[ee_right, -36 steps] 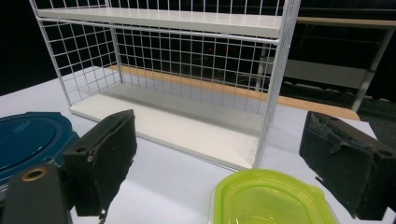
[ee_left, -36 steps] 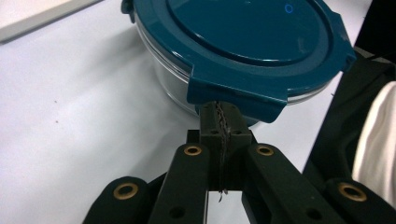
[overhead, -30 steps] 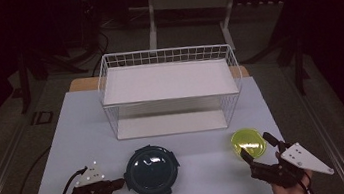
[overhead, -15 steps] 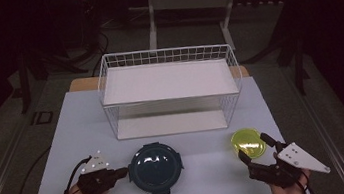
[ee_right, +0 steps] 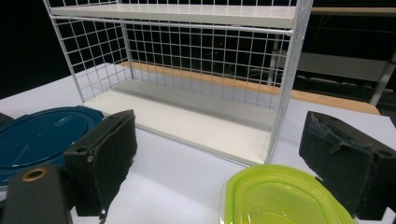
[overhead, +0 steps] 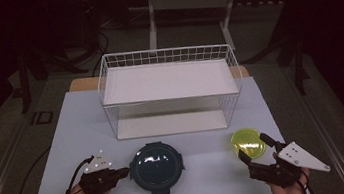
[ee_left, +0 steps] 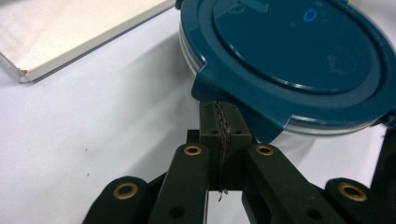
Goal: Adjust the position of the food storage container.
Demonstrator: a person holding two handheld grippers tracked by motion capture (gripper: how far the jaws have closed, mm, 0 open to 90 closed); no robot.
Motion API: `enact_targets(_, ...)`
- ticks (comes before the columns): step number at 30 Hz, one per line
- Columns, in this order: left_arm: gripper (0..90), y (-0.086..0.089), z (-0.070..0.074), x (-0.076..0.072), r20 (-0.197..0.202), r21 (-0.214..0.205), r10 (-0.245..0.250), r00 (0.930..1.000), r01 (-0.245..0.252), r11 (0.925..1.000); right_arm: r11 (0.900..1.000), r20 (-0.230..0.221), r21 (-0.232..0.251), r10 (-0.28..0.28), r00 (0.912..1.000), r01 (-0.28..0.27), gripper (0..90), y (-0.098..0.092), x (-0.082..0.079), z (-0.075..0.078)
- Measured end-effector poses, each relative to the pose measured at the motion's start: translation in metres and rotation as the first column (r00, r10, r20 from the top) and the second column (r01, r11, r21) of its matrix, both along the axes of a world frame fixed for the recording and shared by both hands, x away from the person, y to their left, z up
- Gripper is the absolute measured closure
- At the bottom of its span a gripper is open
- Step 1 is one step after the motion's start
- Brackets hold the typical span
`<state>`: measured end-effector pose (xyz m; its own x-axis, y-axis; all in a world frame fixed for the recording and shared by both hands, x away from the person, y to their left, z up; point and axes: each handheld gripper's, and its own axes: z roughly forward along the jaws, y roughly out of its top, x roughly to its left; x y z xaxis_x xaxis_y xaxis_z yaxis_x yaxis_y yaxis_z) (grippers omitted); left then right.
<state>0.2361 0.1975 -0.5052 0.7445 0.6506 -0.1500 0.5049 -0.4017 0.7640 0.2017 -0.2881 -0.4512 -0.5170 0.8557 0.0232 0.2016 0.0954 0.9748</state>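
Overhead, in the high view, the dark blue lidded container (overhead: 156,168) is seen on the white table (overhead: 65,141), in front of the white wire rack (overhead: 169,90); the left gripper (overhead: 123,172) is held just beside its left rim, jaws together; whether they touch the rim cannot be told from here. The right gripper (overhead: 252,149) is set with jaws apart around the near side of the yellow-green container (overhead: 248,142); the forearms are cut off by the bottom edge, and the room beyond is lost in darkness.

Next, in the left gripper view, the jaws are pressed together with nothing between them, their tips tucked under a blue lid tab (ee_left: 233,100); the container's right side is cut off; a small blue ring mark (ee_left: 309,15) is made out on the lid, but no writing is legible.

Lastly, in the right gripper view, the pads (ee_right: 109,154) are spread wide; the yellow-green container is cut off at the bottom edge between them, untouched.
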Motion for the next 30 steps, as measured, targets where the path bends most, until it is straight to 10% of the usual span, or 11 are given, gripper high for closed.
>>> enact_targets(30,81.8,-0.043,0.0,0.015,-0.03,-0.025,-0.052,0.9982,0.051,0.9984,0.9994,0.001,-0.028,0.021,0.9998,-0.021,13.0,0.005,0.0,-0.001)
